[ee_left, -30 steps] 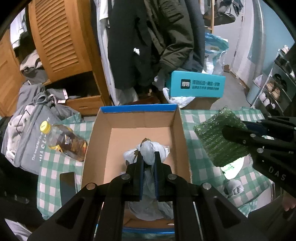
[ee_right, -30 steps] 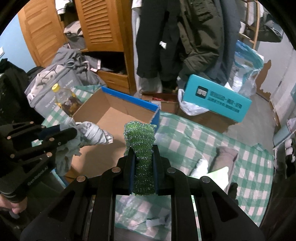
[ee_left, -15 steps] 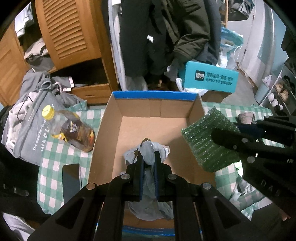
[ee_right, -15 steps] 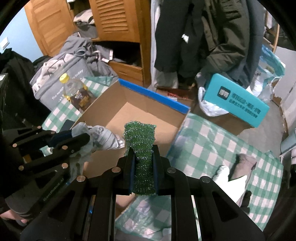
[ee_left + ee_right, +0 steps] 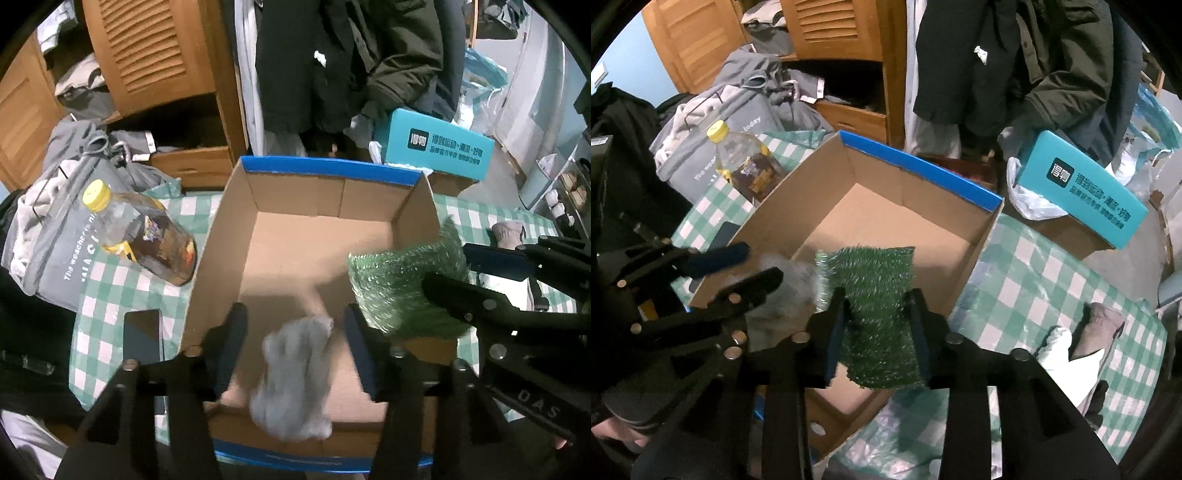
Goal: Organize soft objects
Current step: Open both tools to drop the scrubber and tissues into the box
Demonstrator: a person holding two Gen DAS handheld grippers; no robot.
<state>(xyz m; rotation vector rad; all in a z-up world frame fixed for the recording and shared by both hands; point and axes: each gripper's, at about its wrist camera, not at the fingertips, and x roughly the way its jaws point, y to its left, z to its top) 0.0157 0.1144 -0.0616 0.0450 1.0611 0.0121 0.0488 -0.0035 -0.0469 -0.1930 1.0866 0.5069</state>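
— Cardboard, is it, that box (image 5: 317,236) with the blue rim in the middle of both views?

— It is. It sits open on a green-checked cloth (image 5: 1041,280), and both claws hang over its near end.

— How does the left gripper (image 5: 293,332) stand?

— Its jaws are spread wide apart. A grey rag (image 5: 295,380), blurred, lies between and below them, touching neither finger, over the box floor by the near wall. In the right wrist view the same rag (image 5: 790,280) shows as a pale smear at nine o'clock of the turf.

— And the right gripper (image 5: 877,328)?

— Its jaws look parted too, with a green turf pad (image 5: 875,302) between the fingers. Whether the pads still press on it cannot be told; the pad fills the gap. From the left wrist view the pad (image 5: 402,284) hangs over the box's right wall, at three o'clock of the rag.

— What lies round the box?

— A yellow-capped bottle (image 5: 147,236) of brown liquid at nine o'clock, just beside the left wall, with a dark phone (image 5: 142,336) nearer at eight. A teal carton (image 5: 439,147) stands beyond the far right corner at one o'clock. On the cloth at four o'clock in the right wrist view lie a white sock (image 5: 1056,349) and a brownish one (image 5: 1102,321), touching.
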